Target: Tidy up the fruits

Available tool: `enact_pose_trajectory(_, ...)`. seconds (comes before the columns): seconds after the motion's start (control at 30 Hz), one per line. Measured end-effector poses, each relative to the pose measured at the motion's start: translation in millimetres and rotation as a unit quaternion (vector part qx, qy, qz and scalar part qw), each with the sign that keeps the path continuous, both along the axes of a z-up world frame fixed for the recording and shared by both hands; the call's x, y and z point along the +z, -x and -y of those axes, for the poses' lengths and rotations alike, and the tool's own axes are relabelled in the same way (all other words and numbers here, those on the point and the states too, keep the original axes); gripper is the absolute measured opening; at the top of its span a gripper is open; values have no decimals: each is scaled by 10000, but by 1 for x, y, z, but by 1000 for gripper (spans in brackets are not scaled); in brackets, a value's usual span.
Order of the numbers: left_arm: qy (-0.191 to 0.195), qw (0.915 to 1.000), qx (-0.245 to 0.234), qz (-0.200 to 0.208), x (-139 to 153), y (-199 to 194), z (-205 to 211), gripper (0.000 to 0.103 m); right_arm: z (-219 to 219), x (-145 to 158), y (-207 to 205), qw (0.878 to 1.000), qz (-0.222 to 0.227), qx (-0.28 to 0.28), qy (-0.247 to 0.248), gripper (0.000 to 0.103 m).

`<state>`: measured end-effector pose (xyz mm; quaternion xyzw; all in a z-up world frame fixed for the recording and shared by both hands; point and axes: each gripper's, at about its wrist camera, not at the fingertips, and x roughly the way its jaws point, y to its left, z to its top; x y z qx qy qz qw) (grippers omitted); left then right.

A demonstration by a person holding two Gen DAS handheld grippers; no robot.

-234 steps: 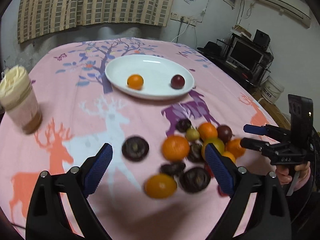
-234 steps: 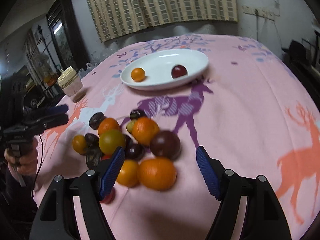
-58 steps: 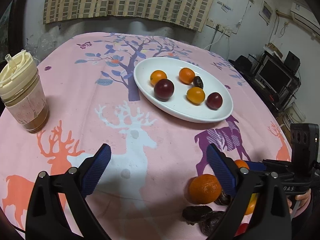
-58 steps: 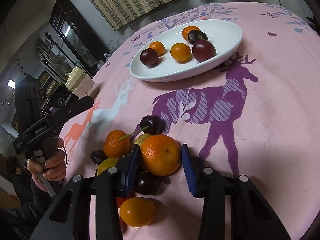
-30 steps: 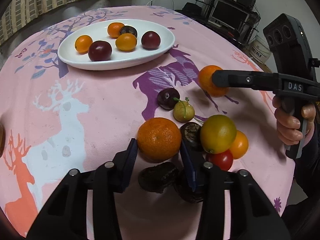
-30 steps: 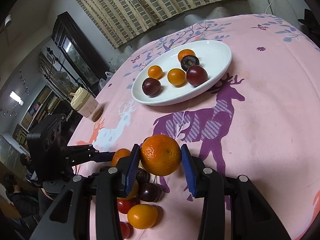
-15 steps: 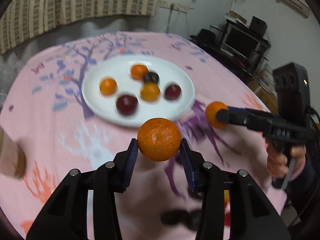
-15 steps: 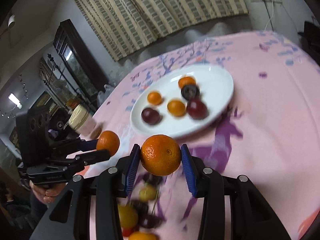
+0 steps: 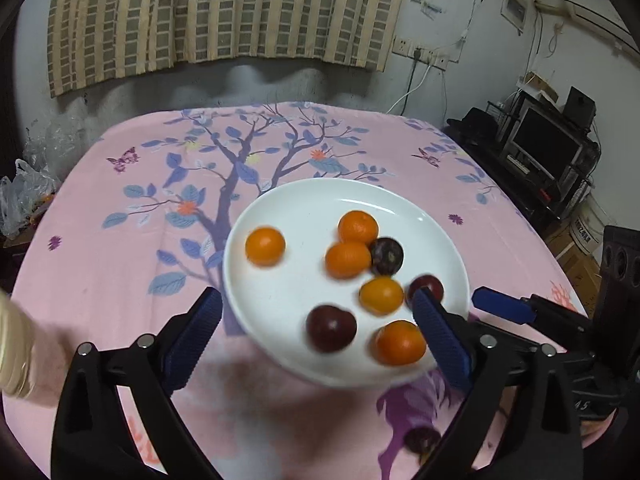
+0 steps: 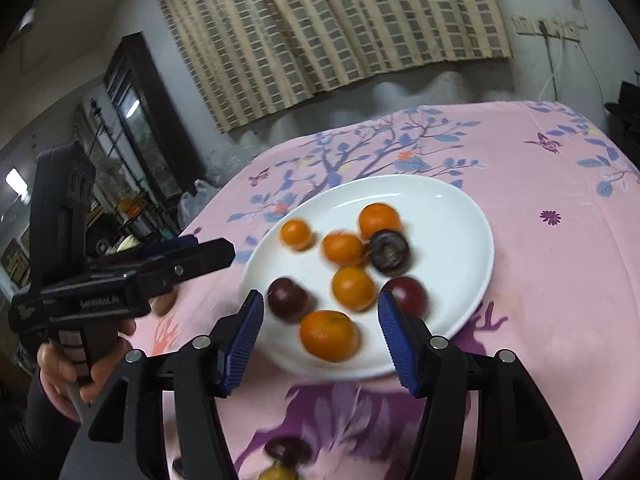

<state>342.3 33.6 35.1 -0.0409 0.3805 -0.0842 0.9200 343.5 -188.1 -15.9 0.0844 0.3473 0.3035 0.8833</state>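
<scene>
Seven round fruits loaded on oval white ceramic plate (image 9: 280, 304); several remaining beside it. Left gripper (image 9: 316, 336), right gripper (image 10: 320, 340): spread wide, empty.

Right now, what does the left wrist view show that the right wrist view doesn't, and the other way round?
Only the left wrist view shows the monitor and the blurred cup. Only the right wrist view shows the dark cabinet and the hand gripping the left gripper. Both show the white plate holding eight fruits, with both grippers open and empty over its near rim.
</scene>
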Motion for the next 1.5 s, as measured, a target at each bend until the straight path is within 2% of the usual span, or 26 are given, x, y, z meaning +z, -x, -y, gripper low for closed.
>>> enact_pose_trajectory(0.1,69,10000,62,28,-2,38,-11,95,0,4,38,9995,138,287,52,69)
enact_pose_trajectory(0.2,212,9996,143,96,-13,76,-19,96,-4,6,71,9981,350,444,257,71)
enact_pose_trajectory(0.3,117,9992,332,178,-31,103,-24,97,-10,3,97,9965,494,497,459,76)
enact_pose_trajectory(0.37,-119,9986,519,-51,-41,111,-24,97,-14,-5,108,9955,391,579,648,76)
enact_pose_trajectory(0.47,-34,9986,524,-37,-43,119,-30,97,-18,-17,121,9927,184,736,936,76)
enact_pose_trajectory(0.57,59,9987,497,-59,-45,126,-34,97,-25,-20,135,9886,275,909,1167,76)
enact_pose_trajectory(0.67,-6,9983,587,-60,-48,127,-38,97,-30,-21,144,9845,415,1014,1371,76)
enact_pose_trajectory(0.97,7,9977,664,-112,-52,129,-42,97,-40,-35,151,9746,307,1247,1834,54)
enact_pose_trajectory(1.03,14,9978,652,-130,-52,129,-42,97,-42,-38,152,9727,290,1273,1919,42)
enact_pose_trajectory(1.1,37,9981,577,-194,-53,128,-41,97,-41,-38,151,9725,326,1222,1955,42)
enact_pose_trajectory(1.17,161,9987,289,-395,-58,127,-37,97,-35,-34,148,9778,262,1119,1750,42)
enact_pose_trajectory(1.27,500,9952,-429,-729,-66,129,-26,96,-23,-28,140,9857,146,931,1399,42)
enact_pose_trajectory(1.4,609,9859,-1173,-1026,-75,132,-4,64,-16,-28,132,9886,10,770,1290,42)
enact_pose_trajectory(1.5,599,9817,-1323,-1230,-84,131,4,54,-17,-29,132,9884,-20,779,1304,42)
